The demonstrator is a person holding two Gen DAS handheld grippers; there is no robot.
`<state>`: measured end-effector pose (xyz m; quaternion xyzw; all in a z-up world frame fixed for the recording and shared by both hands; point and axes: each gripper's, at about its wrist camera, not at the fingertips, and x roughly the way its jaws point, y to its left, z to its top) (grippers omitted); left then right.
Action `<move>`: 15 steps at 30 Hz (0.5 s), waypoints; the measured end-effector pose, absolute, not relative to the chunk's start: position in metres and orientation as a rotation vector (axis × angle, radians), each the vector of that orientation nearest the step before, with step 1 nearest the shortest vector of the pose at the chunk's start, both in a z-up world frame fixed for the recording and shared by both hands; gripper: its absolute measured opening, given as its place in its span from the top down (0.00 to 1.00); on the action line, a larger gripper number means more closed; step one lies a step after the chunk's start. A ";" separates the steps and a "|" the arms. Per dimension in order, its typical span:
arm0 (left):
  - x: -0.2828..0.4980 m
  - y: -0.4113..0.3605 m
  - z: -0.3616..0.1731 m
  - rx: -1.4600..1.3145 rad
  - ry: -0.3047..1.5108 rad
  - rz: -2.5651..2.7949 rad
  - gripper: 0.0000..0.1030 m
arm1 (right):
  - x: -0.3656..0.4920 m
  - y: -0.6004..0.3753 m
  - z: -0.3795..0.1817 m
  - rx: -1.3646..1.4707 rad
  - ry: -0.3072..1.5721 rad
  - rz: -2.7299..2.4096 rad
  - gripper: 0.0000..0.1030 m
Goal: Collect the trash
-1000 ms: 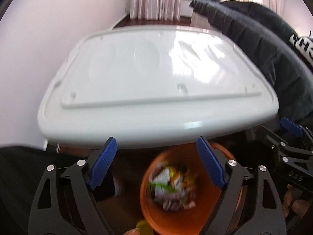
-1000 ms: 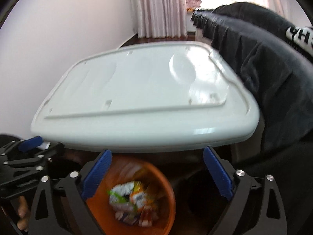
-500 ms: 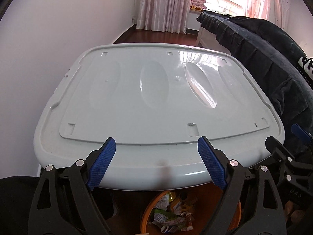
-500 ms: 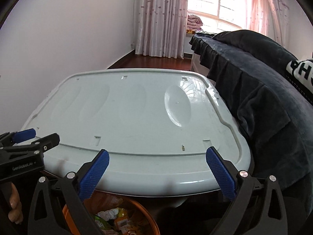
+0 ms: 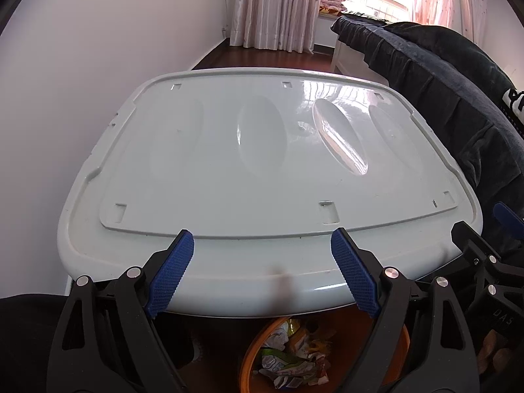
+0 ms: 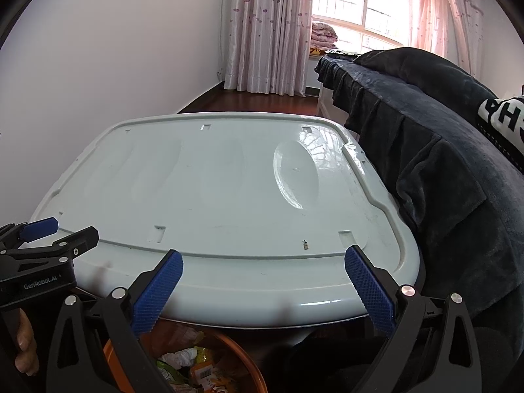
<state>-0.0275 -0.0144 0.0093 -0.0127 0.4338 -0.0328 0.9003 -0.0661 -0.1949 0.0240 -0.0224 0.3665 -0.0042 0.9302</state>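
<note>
A glossy pale-grey plastic table top point(image 5: 262, 170) fills the room's middle, with a dark blue blanket-draped sofa point(image 6: 442, 180) just beside it. Under its near edge sits the round orange bin point(image 5: 398, 344) of crumpled wrappers point(image 5: 288, 360). The left gripper point(image 5: 262, 271) and right gripper point(image 6: 262, 291) hover level over that edge, jaws spread wide, empty.

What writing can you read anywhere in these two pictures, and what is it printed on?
"GenRobot.AI": white print on the left gripper, right wrist view.
"DAS": faint raised letters on the right gripper, left wrist view.
"HA", cut off on both sides: big white letters on the dark cloth at the right.
Barcode and print on the wrappers in the orange bin: too small to read.
</note>
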 end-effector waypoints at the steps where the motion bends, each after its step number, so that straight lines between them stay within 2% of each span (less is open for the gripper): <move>1: -0.028 -0.014 0.009 -0.026 0.898 -0.067 0.19 | -0.066 -0.195 0.024 -0.046 0.751 -0.008 0.05; 9: -0.028 -0.009 0.008 -0.043 0.901 -0.060 0.19 | -0.066 -0.199 0.023 -0.042 0.761 -0.009 0.05; 11: -0.029 -0.009 0.009 -0.041 0.893 -0.052 0.13 | -0.066 -0.199 0.022 -0.042 0.764 -0.008 0.05; 15: -0.032 -0.008 0.012 -0.036 0.868 -0.049 0.12 | -0.065 -0.198 0.020 -0.045 0.771 -0.010 0.05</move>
